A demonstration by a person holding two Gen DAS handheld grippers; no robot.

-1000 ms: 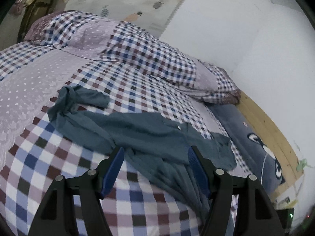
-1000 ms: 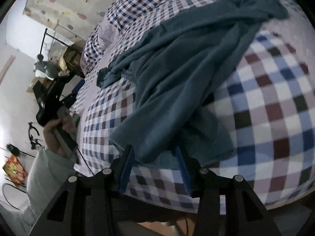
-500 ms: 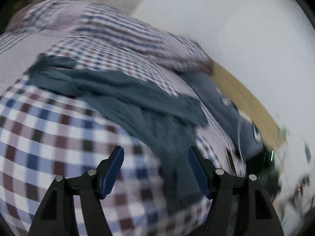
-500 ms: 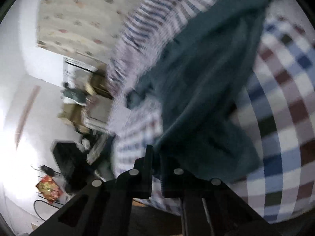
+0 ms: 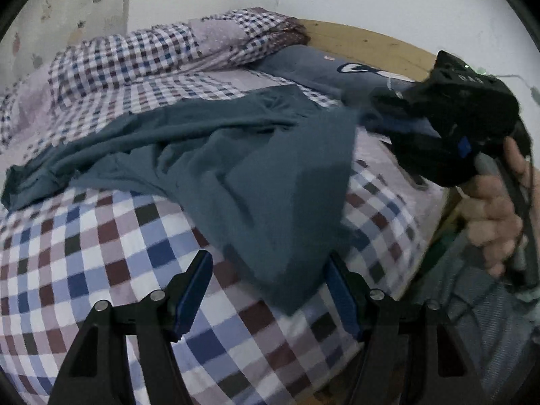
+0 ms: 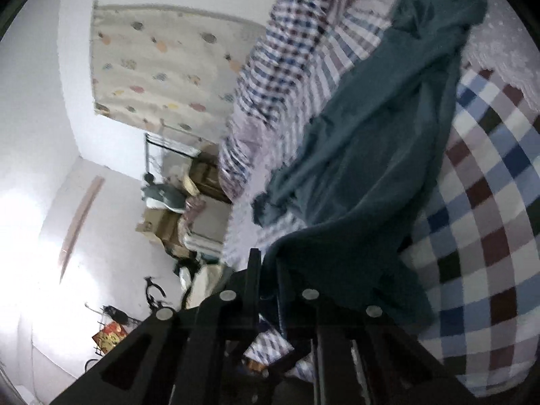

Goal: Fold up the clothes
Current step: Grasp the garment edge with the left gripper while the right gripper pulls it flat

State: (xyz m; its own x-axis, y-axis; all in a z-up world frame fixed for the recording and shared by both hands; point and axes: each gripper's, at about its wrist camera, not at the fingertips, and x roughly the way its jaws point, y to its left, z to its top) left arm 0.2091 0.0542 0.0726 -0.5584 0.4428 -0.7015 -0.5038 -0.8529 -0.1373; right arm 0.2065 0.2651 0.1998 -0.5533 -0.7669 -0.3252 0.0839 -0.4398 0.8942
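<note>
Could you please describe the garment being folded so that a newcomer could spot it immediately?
Start at the bed with the checked cover. Spread across it lies the teal garment, one corner pinched by the right gripper. It alone is plain and rumpled.

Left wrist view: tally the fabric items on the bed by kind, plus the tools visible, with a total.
Teal garment: 1
Checked bedspread: 1
Checked pillow or folded quilt at the head: 1
Dark blue cushion with a cartoon eye: 1
Tools: 2, the left tool open, the right tool shut on the garment's edge
Total: 6
</note>
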